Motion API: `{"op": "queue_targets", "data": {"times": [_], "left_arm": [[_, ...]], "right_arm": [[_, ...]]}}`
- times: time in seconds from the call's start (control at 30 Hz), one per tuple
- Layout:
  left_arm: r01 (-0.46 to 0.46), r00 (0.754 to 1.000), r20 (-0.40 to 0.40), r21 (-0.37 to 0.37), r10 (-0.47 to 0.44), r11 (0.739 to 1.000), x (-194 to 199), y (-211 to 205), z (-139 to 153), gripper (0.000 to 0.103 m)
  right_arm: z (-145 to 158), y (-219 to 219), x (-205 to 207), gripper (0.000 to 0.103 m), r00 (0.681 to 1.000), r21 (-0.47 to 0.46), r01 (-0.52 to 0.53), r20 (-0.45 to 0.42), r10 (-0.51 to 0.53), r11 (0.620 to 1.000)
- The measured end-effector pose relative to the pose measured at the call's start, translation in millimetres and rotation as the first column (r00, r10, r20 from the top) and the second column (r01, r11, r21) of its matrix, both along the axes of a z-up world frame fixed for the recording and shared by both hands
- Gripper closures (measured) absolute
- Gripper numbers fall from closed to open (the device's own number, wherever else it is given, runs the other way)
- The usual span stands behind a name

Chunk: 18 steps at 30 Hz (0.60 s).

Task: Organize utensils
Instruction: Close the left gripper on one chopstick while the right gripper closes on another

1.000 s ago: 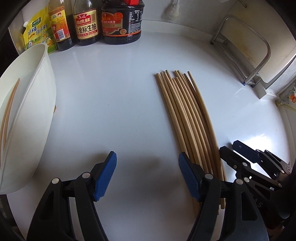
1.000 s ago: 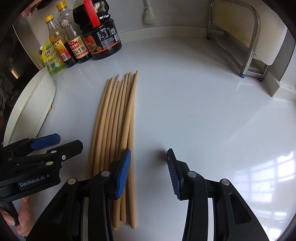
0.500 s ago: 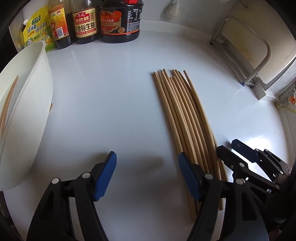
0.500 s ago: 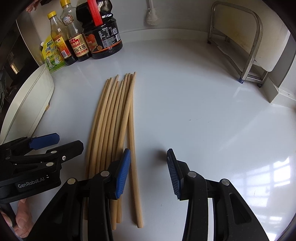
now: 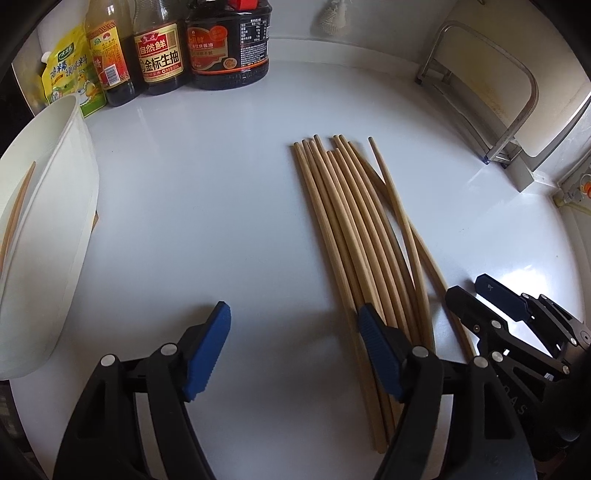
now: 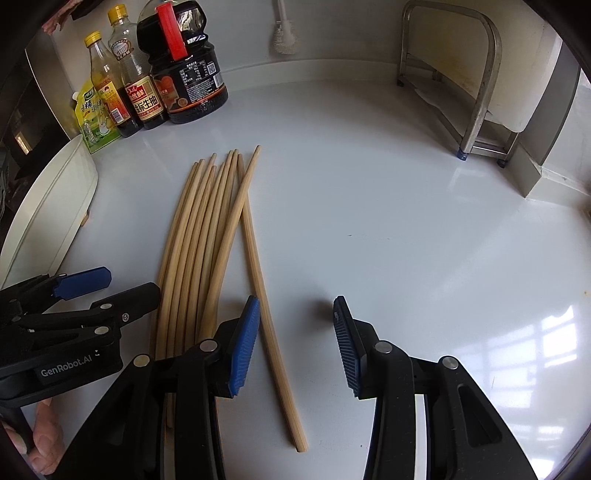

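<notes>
Several wooden chopsticks lie in a loose bundle on the white counter, also in the right wrist view. One chopstick is splayed out to the right, its near end between my right gripper's fingers. My right gripper is open and empty above it. My left gripper is open and empty, its right finger over the bundle's near ends. A white container at the left holds a chopstick.
Sauce bottles and a yellow pouch stand at the back left. A metal rack stands at the back right. A brush hangs on the back wall. The other gripper shows at the right of the left wrist view.
Both grippers have drawn back. One chopstick has splayed out to the right of the bundle, now lying between my right gripper's fingers.
</notes>
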State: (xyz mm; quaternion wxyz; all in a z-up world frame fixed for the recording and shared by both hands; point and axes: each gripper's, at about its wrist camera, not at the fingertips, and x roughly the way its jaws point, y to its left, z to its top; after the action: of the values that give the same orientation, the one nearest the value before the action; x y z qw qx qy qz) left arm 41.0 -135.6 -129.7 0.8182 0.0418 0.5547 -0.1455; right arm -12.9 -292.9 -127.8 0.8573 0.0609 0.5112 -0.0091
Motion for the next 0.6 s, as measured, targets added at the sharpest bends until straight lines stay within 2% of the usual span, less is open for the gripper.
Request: {"op": "queue_targets", "data": {"times": [0.13, 0.27, 0.6], "left_arm": [[-0.023, 1.000, -0.002, 0.012, 0.023, 1.000, -1.0, -0.5, -0.5, 0.030], [-0.021, 1.000, -0.008, 0.055, 0.022, 0.998, -1.4, -4.6, -1.1, 0.030], [-0.051, 0.999, 0.001, 0.083, 0.052, 0.995, 2.7, 0.4, -1.5, 0.030]], "right_arm": [[0.2, 0.5, 0.1, 0.064, 1.000, 0.000, 0.000, 0.000, 0.000, 1.000], [0.3, 2.0, -0.6, 0.064, 1.000, -0.002, -0.002, 0.001, 0.002, 1.000], [2.7, 2.3, 2.2, 0.064, 1.000, -0.021, -0.013, 0.016, 0.013, 1.000]]}}
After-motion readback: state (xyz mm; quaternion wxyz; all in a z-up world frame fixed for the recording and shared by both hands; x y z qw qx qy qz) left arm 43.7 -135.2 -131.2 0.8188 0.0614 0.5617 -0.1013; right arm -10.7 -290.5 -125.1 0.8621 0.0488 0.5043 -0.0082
